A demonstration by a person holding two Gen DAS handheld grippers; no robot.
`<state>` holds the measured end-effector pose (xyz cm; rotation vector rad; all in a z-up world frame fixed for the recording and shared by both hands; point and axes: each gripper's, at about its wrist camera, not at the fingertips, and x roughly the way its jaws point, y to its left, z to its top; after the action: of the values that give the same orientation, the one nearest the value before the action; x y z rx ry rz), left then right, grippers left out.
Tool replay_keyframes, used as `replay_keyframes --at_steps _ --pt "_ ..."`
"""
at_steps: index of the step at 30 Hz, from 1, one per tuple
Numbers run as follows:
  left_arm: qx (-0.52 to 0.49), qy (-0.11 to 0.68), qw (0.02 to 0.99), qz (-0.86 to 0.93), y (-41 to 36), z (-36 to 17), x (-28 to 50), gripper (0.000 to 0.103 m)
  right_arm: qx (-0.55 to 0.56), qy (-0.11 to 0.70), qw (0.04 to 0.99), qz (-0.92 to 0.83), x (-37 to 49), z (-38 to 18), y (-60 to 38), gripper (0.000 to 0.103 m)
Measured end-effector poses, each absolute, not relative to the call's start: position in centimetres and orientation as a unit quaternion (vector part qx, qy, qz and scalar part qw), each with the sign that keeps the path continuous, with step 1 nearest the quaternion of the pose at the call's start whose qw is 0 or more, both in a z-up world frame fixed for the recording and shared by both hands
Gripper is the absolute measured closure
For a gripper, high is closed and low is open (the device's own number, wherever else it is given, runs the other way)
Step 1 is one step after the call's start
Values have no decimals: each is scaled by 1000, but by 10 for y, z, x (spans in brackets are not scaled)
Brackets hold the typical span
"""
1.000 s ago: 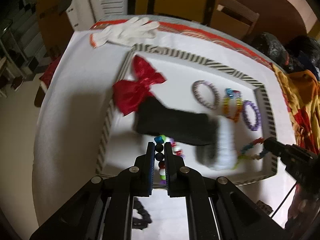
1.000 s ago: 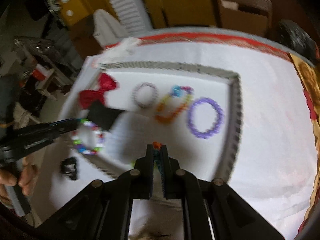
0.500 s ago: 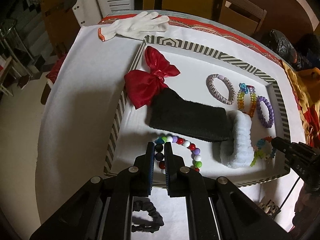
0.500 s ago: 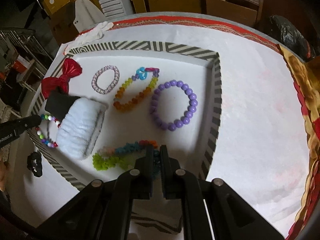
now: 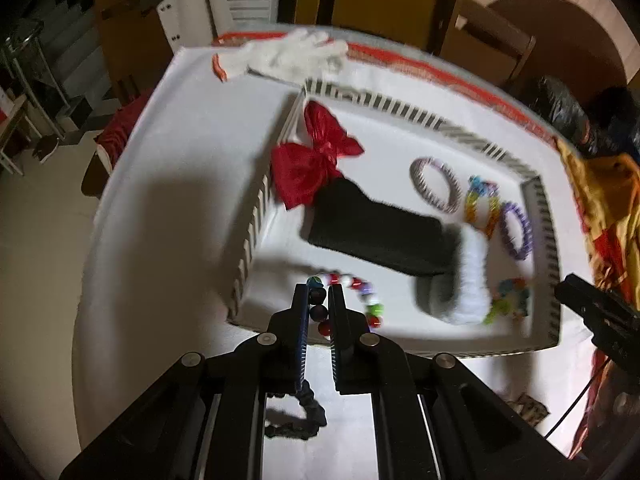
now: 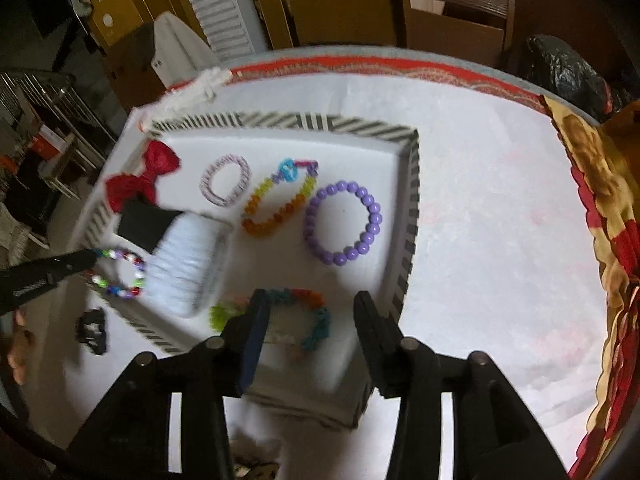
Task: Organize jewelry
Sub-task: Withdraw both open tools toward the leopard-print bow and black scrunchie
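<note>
White cloth covers the table (image 6: 480, 208), and a striped-edged tray (image 6: 412, 216) sits on it holding the jewelry. Step in hand, as judged: two bracelets are being set down in the tray's near part. The right gripper (image 6: 308, 320) has just been opening; its jaws stand spread with the rainbow bracelet (image 6: 312, 312) lying between them on the tray floor, pads clear of it, so that piece appears released. The left gripper (image 5: 319, 304) has its jaws pinching the beaded bracelet (image 5: 360, 292) by its near-left beads, the rest of the loop lying on the tray beside the white fuzzy band (image 5: 468, 280). Next move, as judged: the left jaws need to part and lift straight off so the loop is not dragged. The rainbow bracelet lies flattened, its long axis running across the tray's near edge, left to right in the right wrist view. A black scrunchie (image 6: 94, 330) remains outside the tray
</note>
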<state>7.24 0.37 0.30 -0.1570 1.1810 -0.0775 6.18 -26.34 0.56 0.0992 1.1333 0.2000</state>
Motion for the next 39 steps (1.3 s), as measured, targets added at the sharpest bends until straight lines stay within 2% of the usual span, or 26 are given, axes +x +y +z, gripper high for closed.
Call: replay_keyframes --at_steps 7,24,39 --pt "-69 514 855 -16 21 42 40 96 67 499 858 104 43 46 -269 47" --pt "-44 480 876 24 60 73 -20 96 65 479 865 131 18 74 -229 45" --pt "-16 458 889 -13 33 89 -29 96 49 452 885 104 -35 102 -230 41"
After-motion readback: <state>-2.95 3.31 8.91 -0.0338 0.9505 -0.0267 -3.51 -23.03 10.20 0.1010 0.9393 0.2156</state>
